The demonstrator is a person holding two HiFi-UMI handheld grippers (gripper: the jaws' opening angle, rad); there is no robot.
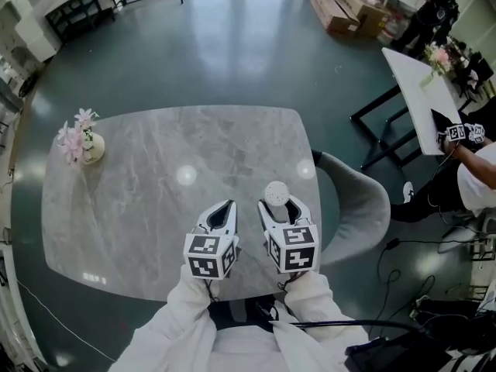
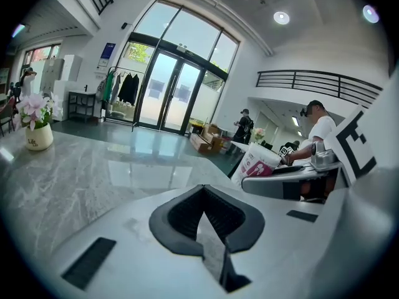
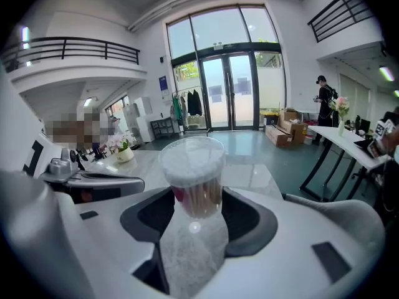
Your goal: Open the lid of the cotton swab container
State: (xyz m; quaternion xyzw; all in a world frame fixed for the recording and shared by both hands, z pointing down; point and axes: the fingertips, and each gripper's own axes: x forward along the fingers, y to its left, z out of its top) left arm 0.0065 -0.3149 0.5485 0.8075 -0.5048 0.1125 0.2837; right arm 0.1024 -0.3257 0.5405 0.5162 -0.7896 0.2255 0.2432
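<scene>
1. Closest in, a person in white sleeves [image 1: 186, 316] holds two grippers side by side above the near edge of the grey marble counter [image 1: 155, 200].
2. The left gripper [image 1: 225, 206] has its jaws pressed together; the dark pads meet in a tight seam with nothing between them.
3. Just beside it, the right gripper [image 1: 281, 206] is clamped on the cotton swab container [image 3: 196, 195]; the clear tub stands upright between the two pads, with swab sticks showing through its wall; its white lid [image 3: 191, 157] sits on top, closed.
4. I cannot tell whether the tub's base touches the counter.
5. A grey chair [image 1: 364, 208] sits close against the counter's right edge.
6. A small cream vase of pink flowers [image 1: 84, 142] stands near the counter's far left corner, well apart from both grippers.
7. Beyond the counter is a dark green floor [image 1: 232, 53]; off to the right stands a white table [image 1: 422, 91] with another person [image 1: 480, 177] beside it.
8. Farthest back, cardboard boxes [image 1: 341, 10] lie on the floor near tall glass doors [image 3: 227, 92].
</scene>
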